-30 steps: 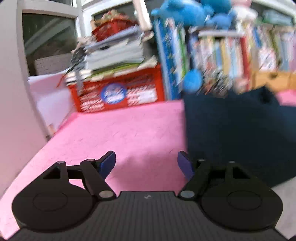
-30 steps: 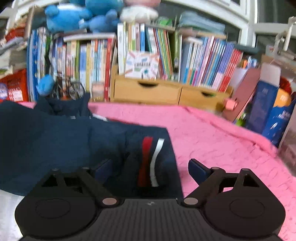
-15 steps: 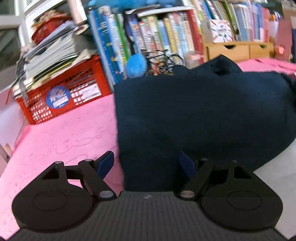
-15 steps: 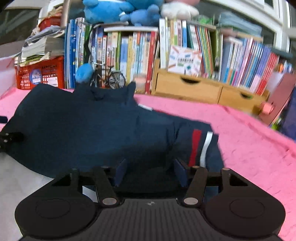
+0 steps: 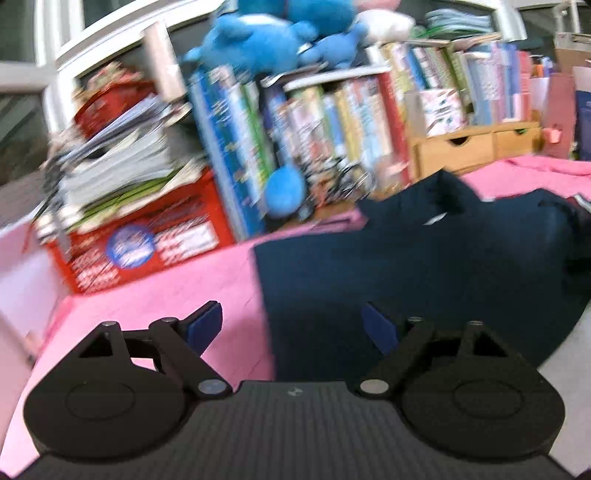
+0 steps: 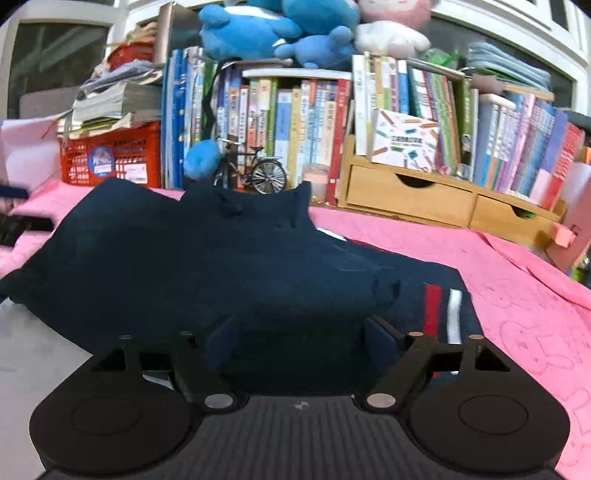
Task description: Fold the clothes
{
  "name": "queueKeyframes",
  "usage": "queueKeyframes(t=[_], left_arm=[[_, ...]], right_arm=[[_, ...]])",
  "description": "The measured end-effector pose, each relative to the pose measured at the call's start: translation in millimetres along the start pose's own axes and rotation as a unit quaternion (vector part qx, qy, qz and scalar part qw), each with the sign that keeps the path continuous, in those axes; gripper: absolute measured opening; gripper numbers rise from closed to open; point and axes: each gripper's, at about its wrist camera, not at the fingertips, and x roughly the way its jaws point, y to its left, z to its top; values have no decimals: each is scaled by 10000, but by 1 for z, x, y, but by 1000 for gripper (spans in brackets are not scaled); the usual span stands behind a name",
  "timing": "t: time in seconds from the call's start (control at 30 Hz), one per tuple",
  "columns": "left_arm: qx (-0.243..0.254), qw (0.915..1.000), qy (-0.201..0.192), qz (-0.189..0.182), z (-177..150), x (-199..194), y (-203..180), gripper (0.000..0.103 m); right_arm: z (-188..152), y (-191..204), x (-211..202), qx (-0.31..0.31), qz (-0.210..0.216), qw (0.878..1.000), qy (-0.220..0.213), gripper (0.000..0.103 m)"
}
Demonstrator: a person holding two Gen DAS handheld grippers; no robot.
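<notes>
Blue-padded, the left claw [image 5: 291, 326] has its jaws well apart and opening, nothing pressed between them; under the gap lies the left edge of the navy polo shirt [image 5: 424, 266], with the pink blanket [image 5: 184, 291] beneath the left finger. The right claw [image 6: 301, 341] is also opening, its pads apart over the near hem of the same shirt, cloth lying between them but not pinched. The shirt is spread on the pink blanket, collar toward the back, and a sleeve with a red and white stripe [image 6: 441, 308] is folded in on its right side. Bare grey bench [image 6: 40, 354] shows at the near left. Behind the shirt stand a model bicycle [image 6: 255, 173], a red crate [image 6: 110, 158], a row of books [image 6: 295, 122] topped with blue plush toys [image 6: 273, 27], and wooden drawers [image 6: 410, 195].
</notes>
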Motion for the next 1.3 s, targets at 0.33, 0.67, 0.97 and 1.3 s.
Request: queueKeyframes(t=[0.33,0.67,0.97,1.3], left_arm=[[57,9969,577,537,7,85,-7,86],[19,9830,949,1573,-6,100,19,89],[-197,9965,329,741,0,18,12,88],[113,9835,1007,1501,-9,93,26,88]], right_arm=[[-1,-6,24,305,386,9976,485,93],[-4,-2,25,237,299,9980,503,102],[-5,-1,25,237,253,9982,497,103],[-5,0,24,242,200,9983,500,103]])
